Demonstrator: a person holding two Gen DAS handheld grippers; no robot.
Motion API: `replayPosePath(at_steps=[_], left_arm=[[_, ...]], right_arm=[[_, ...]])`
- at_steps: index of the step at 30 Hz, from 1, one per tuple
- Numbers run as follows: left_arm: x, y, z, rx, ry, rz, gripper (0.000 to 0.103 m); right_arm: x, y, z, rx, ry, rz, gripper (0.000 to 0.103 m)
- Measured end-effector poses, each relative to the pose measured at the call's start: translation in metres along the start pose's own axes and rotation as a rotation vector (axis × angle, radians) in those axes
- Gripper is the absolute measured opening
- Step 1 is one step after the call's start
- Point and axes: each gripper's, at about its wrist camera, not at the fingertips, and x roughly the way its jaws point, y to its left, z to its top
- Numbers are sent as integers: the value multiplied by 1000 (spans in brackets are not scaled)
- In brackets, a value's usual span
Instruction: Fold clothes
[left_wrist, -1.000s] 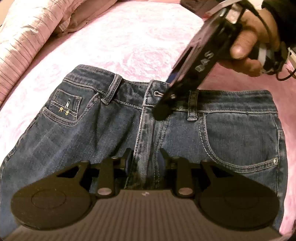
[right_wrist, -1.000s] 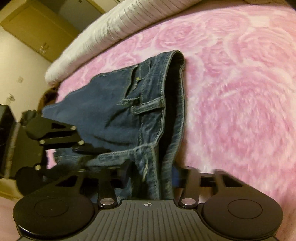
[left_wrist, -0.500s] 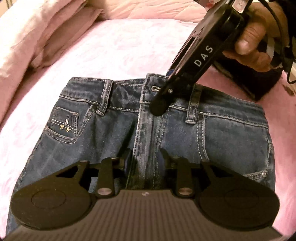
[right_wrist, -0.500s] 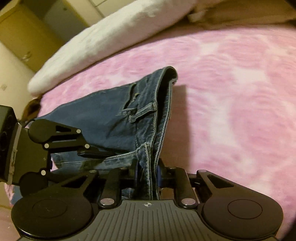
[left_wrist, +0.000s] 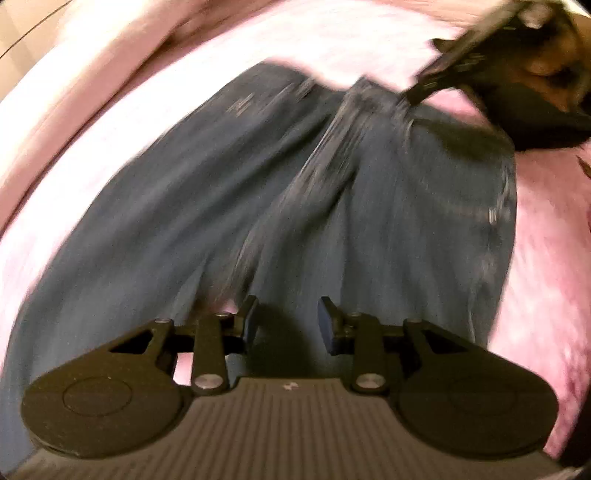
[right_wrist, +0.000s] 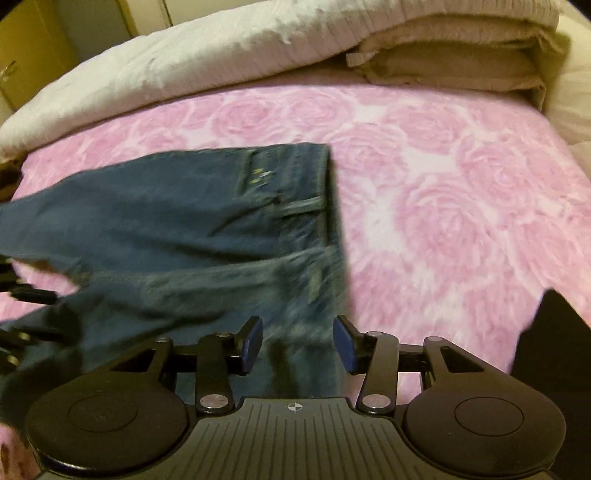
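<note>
From the left wrist we see our left gripper (left_wrist: 288, 325) with its jaws apart and nothing between them, over the jeans (left_wrist: 332, 221), which lie spread on the pink blanket (left_wrist: 546, 258). The denim runs from just under the fingers up to the waistband, where our right gripper (left_wrist: 436, 79) shows, badly blurred.

From the right wrist, our right gripper (right_wrist: 297, 345) is also spread wide and holds nothing. The jeans (right_wrist: 166, 229) lie on the blanket (right_wrist: 443, 203), their waistband just ahead of the fingers, the legs trailing left.
</note>
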Motion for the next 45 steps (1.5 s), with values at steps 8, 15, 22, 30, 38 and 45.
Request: replayPosePath(at_steps=[8, 15, 22, 30, 38, 45], left_arm=[[-91, 30, -158, -202, 146, 136, 35], [-163, 60, -245, -247, 97, 155, 46], [-205, 62, -313, -186, 88, 192, 52], [-240, 53, -353, -306, 108, 277, 52], [-281, 26, -339, -512, 56, 323, 62], [-294, -5, -316, -554, 27, 327, 64]], right_arm=[[-37, 110, -40, 67, 103, 16, 47], [-106, 202, -56, 112, 102, -114, 54], [-147, 274, -82, 47, 168, -183, 62], [-165, 297, -114, -34, 209, -206, 64], [-212, 286, -121, -73, 153, -206, 68], [-250, 274, -132, -67, 82, -200, 70]])
